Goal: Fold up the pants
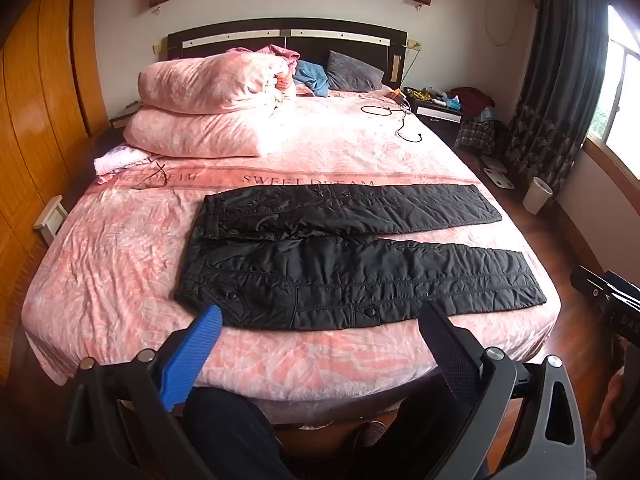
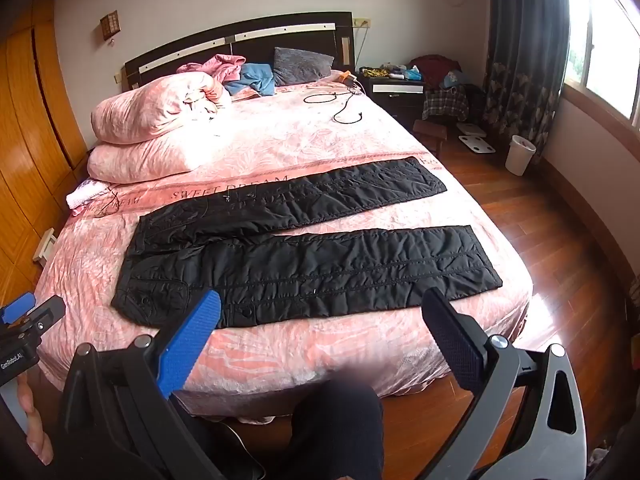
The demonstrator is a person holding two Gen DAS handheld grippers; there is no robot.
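Black quilted pants (image 1: 352,252) lie spread flat on the pink bed, waist to the left, both legs running right and splayed apart. They also show in the right wrist view (image 2: 304,248). My left gripper (image 1: 320,316) is open and empty, held above the near edge of the bed, just short of the near leg. My right gripper (image 2: 324,304) is open and empty too, above the near leg's lower edge. The right gripper's body shows at the right edge of the left wrist view (image 1: 604,292); the left one shows in the right wrist view (image 2: 28,320).
The pink bed (image 1: 120,272) carries folded pink quilts (image 1: 208,108) at the back left, a black cable (image 1: 404,120), and clothes and a grey pillow (image 1: 352,72) at the headboard. A white bin (image 2: 519,155) stands on the wooden floor at right. My legs are below, at the bed's foot.
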